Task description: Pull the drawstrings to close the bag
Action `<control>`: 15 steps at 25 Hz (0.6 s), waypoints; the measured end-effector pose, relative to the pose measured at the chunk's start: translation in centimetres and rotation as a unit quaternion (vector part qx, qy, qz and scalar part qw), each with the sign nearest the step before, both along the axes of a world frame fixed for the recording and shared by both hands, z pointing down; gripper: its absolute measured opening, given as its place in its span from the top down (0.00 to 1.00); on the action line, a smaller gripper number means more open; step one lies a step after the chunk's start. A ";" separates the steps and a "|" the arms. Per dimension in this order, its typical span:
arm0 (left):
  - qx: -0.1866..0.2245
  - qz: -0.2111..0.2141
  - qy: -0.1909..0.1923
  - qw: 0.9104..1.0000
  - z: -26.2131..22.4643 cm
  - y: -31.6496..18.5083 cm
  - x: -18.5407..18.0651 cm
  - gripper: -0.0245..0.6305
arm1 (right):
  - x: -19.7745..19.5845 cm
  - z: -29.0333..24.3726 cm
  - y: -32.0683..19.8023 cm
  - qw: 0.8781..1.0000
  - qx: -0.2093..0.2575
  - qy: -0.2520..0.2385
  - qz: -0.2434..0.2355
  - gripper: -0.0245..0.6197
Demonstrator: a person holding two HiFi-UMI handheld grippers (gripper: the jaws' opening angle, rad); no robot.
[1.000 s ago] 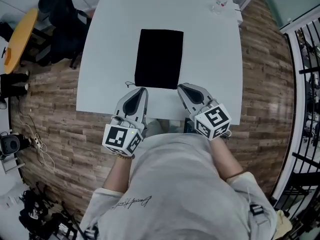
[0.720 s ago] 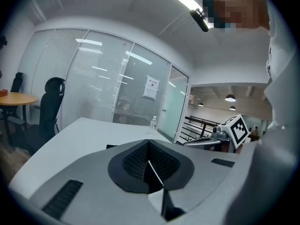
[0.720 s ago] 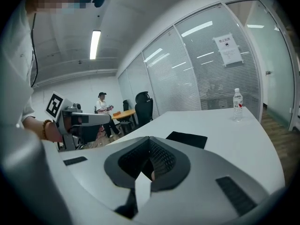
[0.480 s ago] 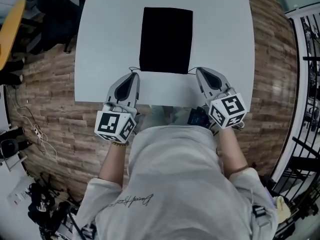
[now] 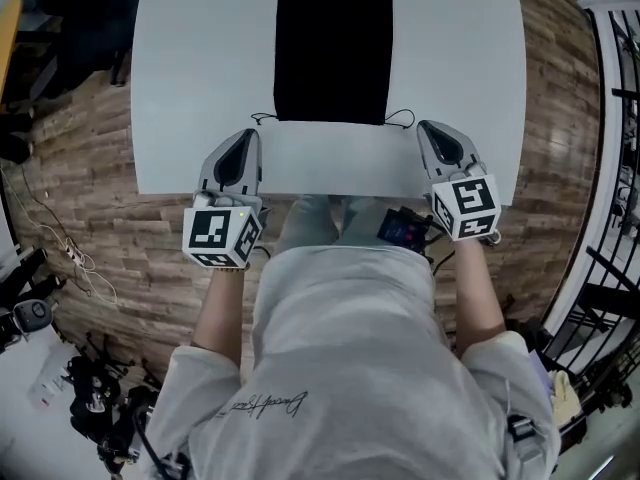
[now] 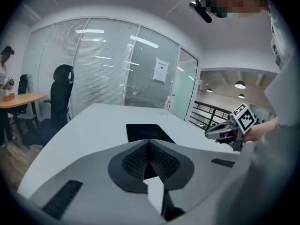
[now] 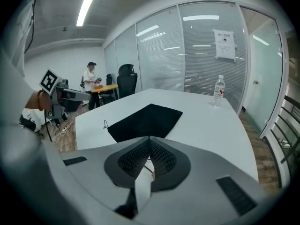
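Observation:
A flat black drawstring bag [image 5: 333, 48] lies on the white table [image 5: 200, 88], its open end toward me. Thin cord loops stick out at its near-left corner [image 5: 262, 118] and near-right corner [image 5: 400, 118]. My left gripper [image 5: 248, 136] is shut and empty, its tips just short of the left cord. The right gripper [image 5: 432, 128] is also shut and empty, a little right of the right cord. In the left gripper view the bag [image 6: 147, 132] lies past the closed jaws [image 6: 149, 142]. The right gripper view has the bag [image 7: 145, 121] and the left cord loop [image 7: 105, 124] beyond its closed jaws [image 7: 150, 139].
A water bottle [image 7: 218, 92] stands at the table's far right corner. Off the table's left side are an office chair [image 6: 62, 86], an orange table [image 7: 104, 87] and a person [image 7: 90, 81]. The table's near edge [image 5: 330, 196] is against my body. A railing [image 5: 610, 118] runs along the right.
Both grippers have sunk toward the table and spread apart, the left toward the bag's near-left corner, the right toward its near-right corner. Both stayed shut. The bag has not moved.

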State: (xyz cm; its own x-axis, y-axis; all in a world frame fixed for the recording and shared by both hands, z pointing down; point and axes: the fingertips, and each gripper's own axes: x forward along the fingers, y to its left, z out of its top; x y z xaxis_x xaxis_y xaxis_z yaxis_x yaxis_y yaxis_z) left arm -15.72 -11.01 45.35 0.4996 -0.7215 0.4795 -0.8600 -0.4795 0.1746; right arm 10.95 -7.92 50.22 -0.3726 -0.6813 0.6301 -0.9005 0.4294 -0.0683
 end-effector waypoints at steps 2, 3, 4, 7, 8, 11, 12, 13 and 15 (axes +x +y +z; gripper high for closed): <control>-0.010 -0.002 -0.026 1.000 1.6 0.0 -0.6 0.95 | 0.2 0.9 0.2 1.000 -0.008 0.006 -0.006 0.92; -0.015 -0.001 -0.041 0.999 2.4 0.0 -0.9 0.95 | 0.3 1.3 0.2 1.000 -0.010 0.009 -0.009 0.92; -0.019 0.001 -0.055 0.998 3.2 -0.1 -1.2 0.95 | 0.3 1.7 0.2 1.000 -0.013 0.012 -0.011 0.92; -0.034 0.016 -0.087 0.995 5.7 -0.1 -2.1 0.94 | 0.3 2.5 0.2 1.000 -0.019 0.013 -0.010 0.92; -0.039 0.024 -0.098 0.994 6.5 -0.1 -2.2 0.92 | 0.2 2.7 0.2 1.000 -0.020 0.012 -0.008 0.92; -0.055 0.048 -0.136 0.988 9.2 -0.3 -2.6 0.84 | 0.1 3.2 0.5 1.000 -0.027 0.011 -0.003 0.92; -0.061 0.054 -0.147 0.986 10.2 -0.3 -2.6 0.82 | 0.0 3.4 0.7 1.000 -0.030 0.010 0.000 0.92; -0.066 0.059 -0.155 0.984 11.0 -0.3 -2.7 0.81 | 0.0 3.6 0.9 0.999 -0.032 0.008 0.003 0.92; -0.072 0.063 -0.167 0.981 12.2 -0.5 -2.7 0.79 | -0.1 4.0 1.2 0.999 -0.035 0.004 0.007 0.92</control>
State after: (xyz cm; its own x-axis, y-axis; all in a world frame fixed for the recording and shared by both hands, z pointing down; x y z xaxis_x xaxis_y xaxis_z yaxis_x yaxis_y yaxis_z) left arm -18.44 -11.56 57.57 0.3783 -0.5773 0.7236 -0.8160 -0.5771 -0.0338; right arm 10.87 -6.71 54.17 -0.3582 -0.6409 0.6789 -0.9069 0.4117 -0.0898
